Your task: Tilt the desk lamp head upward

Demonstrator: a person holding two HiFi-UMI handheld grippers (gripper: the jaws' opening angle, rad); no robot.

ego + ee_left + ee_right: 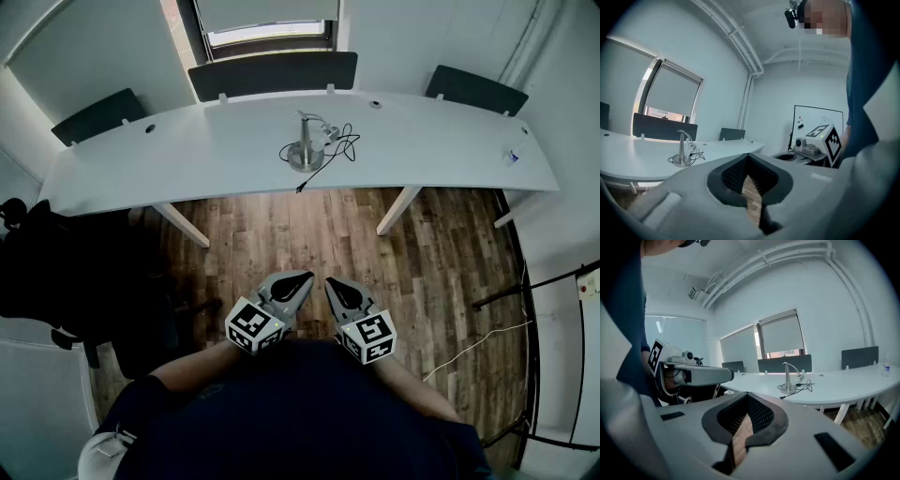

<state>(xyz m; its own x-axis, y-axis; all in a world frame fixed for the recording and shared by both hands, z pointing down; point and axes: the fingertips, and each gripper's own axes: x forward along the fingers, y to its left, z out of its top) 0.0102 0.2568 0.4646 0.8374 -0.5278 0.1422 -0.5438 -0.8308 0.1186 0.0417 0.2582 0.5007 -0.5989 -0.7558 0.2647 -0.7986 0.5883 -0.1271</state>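
A silver desk lamp [306,145] stands on a round base in the middle of the long white table [187,159], its head bent down to the right. It also shows far off as the lamp [684,149] and the lamp [790,377] in the two gripper views. My left gripper [300,279] and right gripper [332,283] are held close to my body over the wooden floor, well short of the table. Both are shut with nothing between the jaws: left gripper [748,156], right gripper [747,395].
A black cable [336,148] loops beside the lamp base. Dark panels [272,73] stand behind the table. A small bottle [511,157] sits at the table's right end. A black chair [56,272] is at my left; slanted table legs [398,208] stand ahead.
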